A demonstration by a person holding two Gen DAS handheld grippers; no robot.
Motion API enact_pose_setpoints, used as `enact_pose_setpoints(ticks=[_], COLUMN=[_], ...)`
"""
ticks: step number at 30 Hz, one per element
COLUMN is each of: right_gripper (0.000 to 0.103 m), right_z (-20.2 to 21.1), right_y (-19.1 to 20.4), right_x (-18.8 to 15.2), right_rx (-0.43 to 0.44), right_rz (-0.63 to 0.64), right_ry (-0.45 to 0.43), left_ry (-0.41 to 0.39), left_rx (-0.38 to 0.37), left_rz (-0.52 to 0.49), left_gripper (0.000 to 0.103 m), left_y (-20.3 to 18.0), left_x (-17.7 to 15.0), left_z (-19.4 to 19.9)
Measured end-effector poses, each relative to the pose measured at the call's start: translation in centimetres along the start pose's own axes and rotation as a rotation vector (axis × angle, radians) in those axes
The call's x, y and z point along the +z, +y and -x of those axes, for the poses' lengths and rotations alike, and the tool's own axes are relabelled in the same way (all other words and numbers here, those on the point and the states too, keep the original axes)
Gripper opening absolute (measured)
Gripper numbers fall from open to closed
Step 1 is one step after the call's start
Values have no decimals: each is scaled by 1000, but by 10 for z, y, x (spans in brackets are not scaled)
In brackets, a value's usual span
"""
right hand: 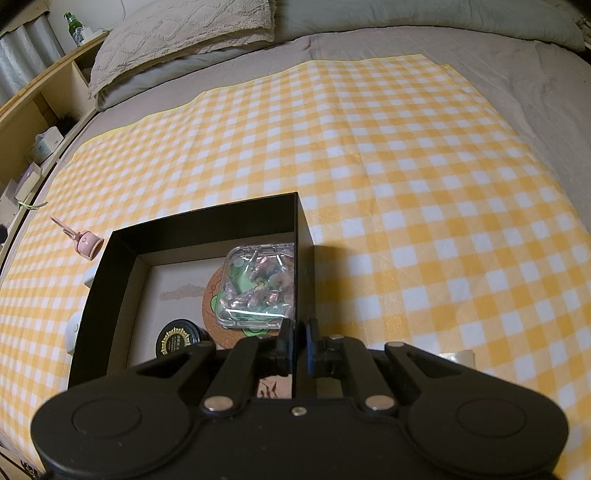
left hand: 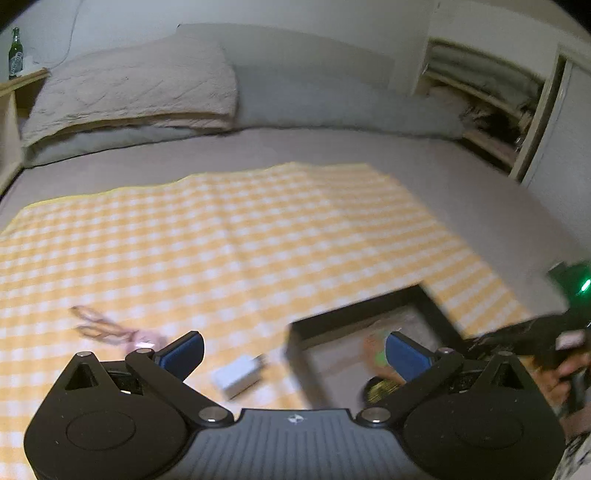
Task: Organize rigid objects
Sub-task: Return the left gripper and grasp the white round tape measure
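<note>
A black open box (right hand: 207, 225) lies on a yellow checked cloth (right hand: 369, 147); it also shows in the left wrist view (left hand: 369, 306). Inside are a clear plastic case (right hand: 258, 284), a cork coaster (right hand: 214, 295) and a black round tin (right hand: 177, 341). My right gripper (right hand: 298, 343) is shut on the box's right wall. My left gripper (left hand: 295, 350) is open and empty, above a white charger (left hand: 240, 374) just left of the box. A pink small fan (left hand: 110, 328) lies further left, also in the right wrist view (right hand: 86, 242).
The cloth covers a grey bed (left hand: 461, 177) with pillows (left hand: 140, 85) at the far end. A wooden shelf (right hand: 33, 122) with a green bottle (right hand: 74, 24) runs along the left. An open wardrobe (left hand: 491, 99) stands at the far right.
</note>
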State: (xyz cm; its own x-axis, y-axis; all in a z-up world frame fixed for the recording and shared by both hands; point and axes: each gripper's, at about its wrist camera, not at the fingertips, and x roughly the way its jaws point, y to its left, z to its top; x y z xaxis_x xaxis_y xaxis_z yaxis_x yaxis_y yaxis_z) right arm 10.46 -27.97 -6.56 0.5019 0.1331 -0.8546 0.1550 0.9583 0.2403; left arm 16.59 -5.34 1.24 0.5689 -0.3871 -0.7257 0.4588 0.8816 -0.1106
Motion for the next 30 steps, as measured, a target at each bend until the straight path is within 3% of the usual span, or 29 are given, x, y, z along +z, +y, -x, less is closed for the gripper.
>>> enact_pose_setpoints(ticks=[5,10,19,23,30], right_gripper=[8,8,8,8,8], right_z=[-1,-1,-1,-2,-2], right_y=[1,2,1,1,-1], right_x=[0,0,0,0,-1], right_rx=[-5,-4,-3,0,0], right_rz=[7,6,6,2,4], right_ry=[1,1,0,3,4], left_ry=[94,181,343,383,424], left_rx=[47,29,17,20,42], left_rz=[-7,-1,-101,-155,-161], left_gripper=[103,103,102,92,77], left_y=[31,54,52,45,48], left_x=[-20,-41,-67,-73,-78], left_z=[-12,-34,-65,-77,-90])
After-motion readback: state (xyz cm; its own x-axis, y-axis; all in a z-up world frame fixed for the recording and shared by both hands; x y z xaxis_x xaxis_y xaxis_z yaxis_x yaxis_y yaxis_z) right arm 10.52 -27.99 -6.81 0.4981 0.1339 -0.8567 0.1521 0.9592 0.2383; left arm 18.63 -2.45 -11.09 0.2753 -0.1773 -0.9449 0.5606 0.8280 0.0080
